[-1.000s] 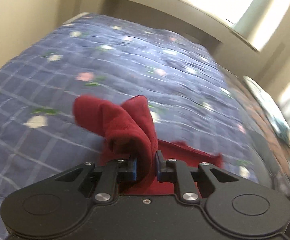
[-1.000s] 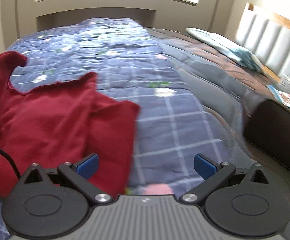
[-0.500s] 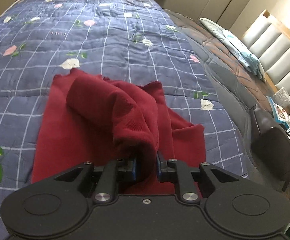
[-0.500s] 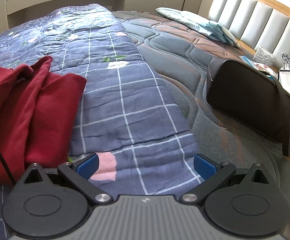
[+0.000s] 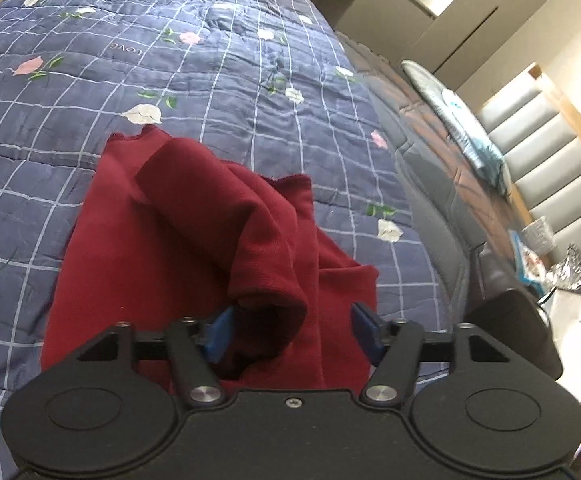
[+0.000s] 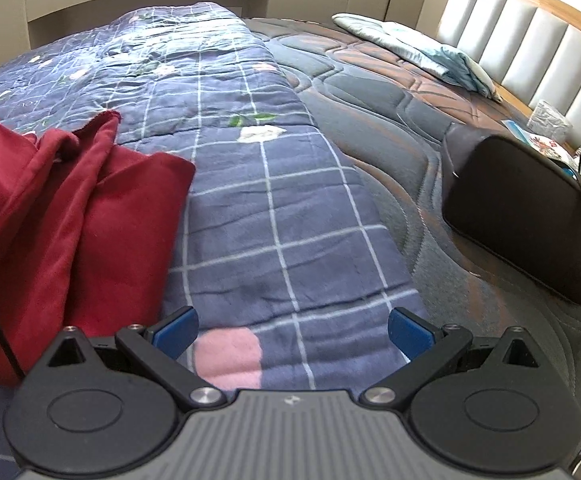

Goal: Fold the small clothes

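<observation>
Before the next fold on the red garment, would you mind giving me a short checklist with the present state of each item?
1. Left gripper open: ok, its blue pads stand apart.
2. Red garment released: cannot tell; a bunched fold lies between the pads.
3. Garment lying flat: not ok, a raised fold sits on top.
4. Right gripper open and holding nothing: ok, above the blue quilt.
5. Garment wholly on the quilt: ok on the edges in view.

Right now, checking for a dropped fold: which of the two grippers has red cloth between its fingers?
The left gripper: the red garment sags between its open fingers. The right gripper frames only quilt.
</observation>
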The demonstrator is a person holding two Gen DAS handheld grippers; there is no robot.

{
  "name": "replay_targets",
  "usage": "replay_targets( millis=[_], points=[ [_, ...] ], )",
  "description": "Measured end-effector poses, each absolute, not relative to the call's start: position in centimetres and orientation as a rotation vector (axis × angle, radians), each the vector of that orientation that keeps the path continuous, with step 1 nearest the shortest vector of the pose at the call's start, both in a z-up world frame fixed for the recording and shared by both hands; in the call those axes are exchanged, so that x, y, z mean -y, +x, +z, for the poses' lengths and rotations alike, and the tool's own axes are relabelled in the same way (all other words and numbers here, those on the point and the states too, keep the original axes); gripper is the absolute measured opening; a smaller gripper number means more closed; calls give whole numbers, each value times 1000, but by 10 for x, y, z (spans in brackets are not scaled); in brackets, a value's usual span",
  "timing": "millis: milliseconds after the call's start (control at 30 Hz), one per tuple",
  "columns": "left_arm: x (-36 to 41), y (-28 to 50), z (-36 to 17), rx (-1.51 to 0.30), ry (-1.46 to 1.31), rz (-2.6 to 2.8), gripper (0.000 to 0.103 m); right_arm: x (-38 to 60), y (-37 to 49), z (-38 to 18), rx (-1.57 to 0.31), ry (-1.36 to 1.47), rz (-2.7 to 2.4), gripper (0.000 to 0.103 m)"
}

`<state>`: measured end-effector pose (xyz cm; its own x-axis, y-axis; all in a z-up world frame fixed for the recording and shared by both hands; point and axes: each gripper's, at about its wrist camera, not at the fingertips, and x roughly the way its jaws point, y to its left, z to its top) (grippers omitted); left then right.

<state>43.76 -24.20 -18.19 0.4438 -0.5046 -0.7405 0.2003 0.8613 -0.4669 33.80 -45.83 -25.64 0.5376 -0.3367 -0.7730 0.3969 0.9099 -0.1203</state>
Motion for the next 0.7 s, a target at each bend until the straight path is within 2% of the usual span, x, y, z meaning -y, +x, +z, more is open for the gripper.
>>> replay_targets(
  millis=[100, 233, 300, 333, 433, 700],
  points=[
    [232, 433, -174, -1001, -339, -421, 81, 455, 347, -254, -895, 75, -414, 103],
    [209, 430, -167, -978, -345, -343, 84, 448, 362, -244, -858, 82, -379, 103],
    [193, 431, -166, -967, -357, -282, 96, 446, 372, -237, -839, 95, -365, 103],
    [184, 432, -166, -955, -366, -244, 97, 445, 378, -234, -830, 103, -361, 103],
    [161, 437, -173, -959, -383, -142, 98, 442, 398, -219, -796, 155, -334, 103],
    [112, 453, -210, -1115, -457, 75, 102, 417, 436, -189, -690, 241, -41, 103]
  ],
)
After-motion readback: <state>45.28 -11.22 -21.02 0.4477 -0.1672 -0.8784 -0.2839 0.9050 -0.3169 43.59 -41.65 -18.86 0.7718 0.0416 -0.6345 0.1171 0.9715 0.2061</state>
